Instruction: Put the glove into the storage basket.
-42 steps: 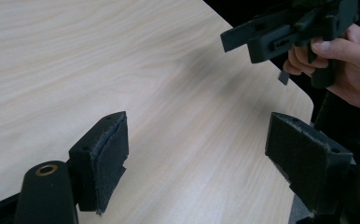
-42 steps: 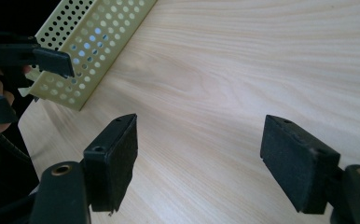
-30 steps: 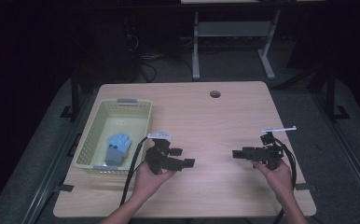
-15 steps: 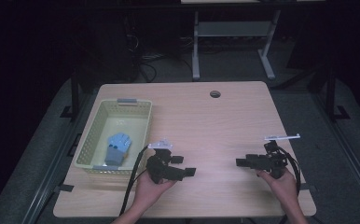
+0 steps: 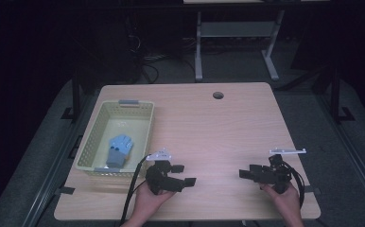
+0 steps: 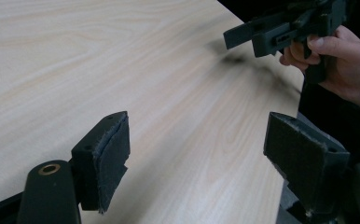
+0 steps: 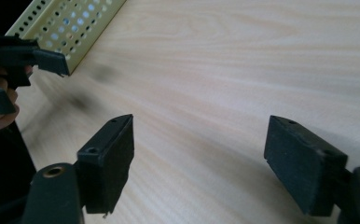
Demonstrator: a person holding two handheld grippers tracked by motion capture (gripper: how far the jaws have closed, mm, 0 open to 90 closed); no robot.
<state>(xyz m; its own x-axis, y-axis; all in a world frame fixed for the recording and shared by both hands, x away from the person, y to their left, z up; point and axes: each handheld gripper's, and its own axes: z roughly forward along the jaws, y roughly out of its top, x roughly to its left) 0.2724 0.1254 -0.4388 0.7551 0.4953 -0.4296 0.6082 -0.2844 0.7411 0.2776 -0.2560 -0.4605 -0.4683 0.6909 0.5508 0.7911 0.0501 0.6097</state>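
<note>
- L gripper [image 5: 186, 176] & R gripper [image 5: 245, 174]: jaws wide, empty, low over table [image 5: 209, 127] front.
- Blue glove [image 5: 119, 147] lies in basket [image 5: 124, 105], near L.
- Risk: grippers face each other, could collide; L may knock basket wall reaching in.

Pale matt wood-grain table [image 5: 228, 123]; perforated yellow plastic basket [image 5: 93, 142] holding a blue cloth glove [image 5: 119, 147]; matt black gripper pads [image 6: 113, 154], rough and frayed at the edges
</note>
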